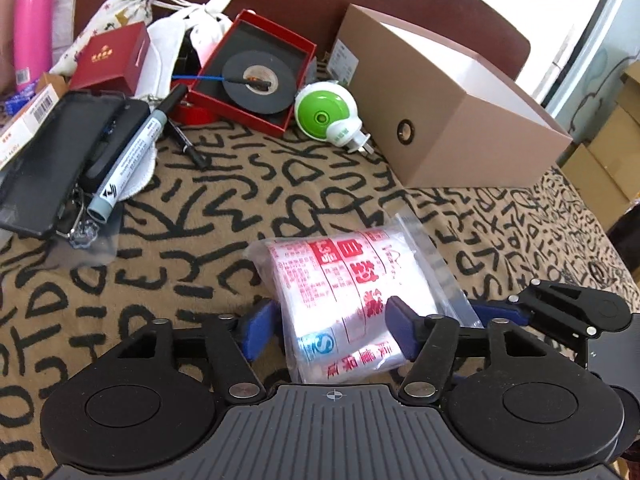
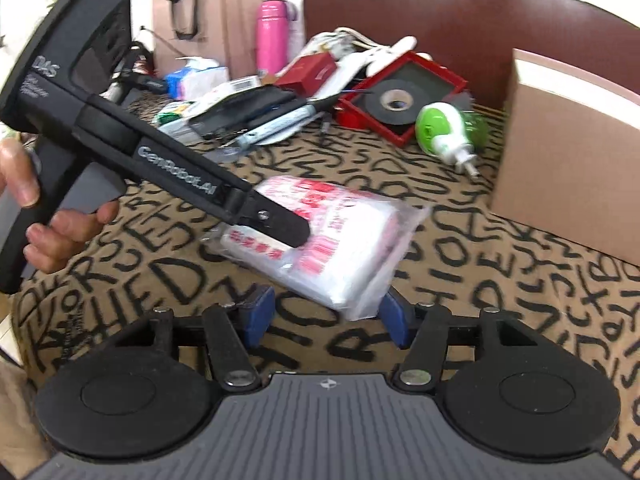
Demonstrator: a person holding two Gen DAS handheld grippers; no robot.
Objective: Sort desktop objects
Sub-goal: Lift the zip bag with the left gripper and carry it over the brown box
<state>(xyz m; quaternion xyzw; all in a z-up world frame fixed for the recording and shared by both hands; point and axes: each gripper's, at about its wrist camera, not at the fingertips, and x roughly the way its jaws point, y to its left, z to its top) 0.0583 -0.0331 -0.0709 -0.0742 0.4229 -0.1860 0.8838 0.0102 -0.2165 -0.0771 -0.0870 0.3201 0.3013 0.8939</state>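
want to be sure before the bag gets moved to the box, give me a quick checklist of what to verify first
1. Left gripper around the plastic bag pack: ok, the pack sits between its fingers.
2. Left pads pressing firmly on the pack: cannot tell.
3. Right gripper on the pack: not ok, only the pack's corner lies by its right finger and the left finger stands clear.
4. Cardboard box open on top to receive it: ok.
5. Way from pack to box across the patterned cloth: ok; the green plug-in device lies off to the side near the box.
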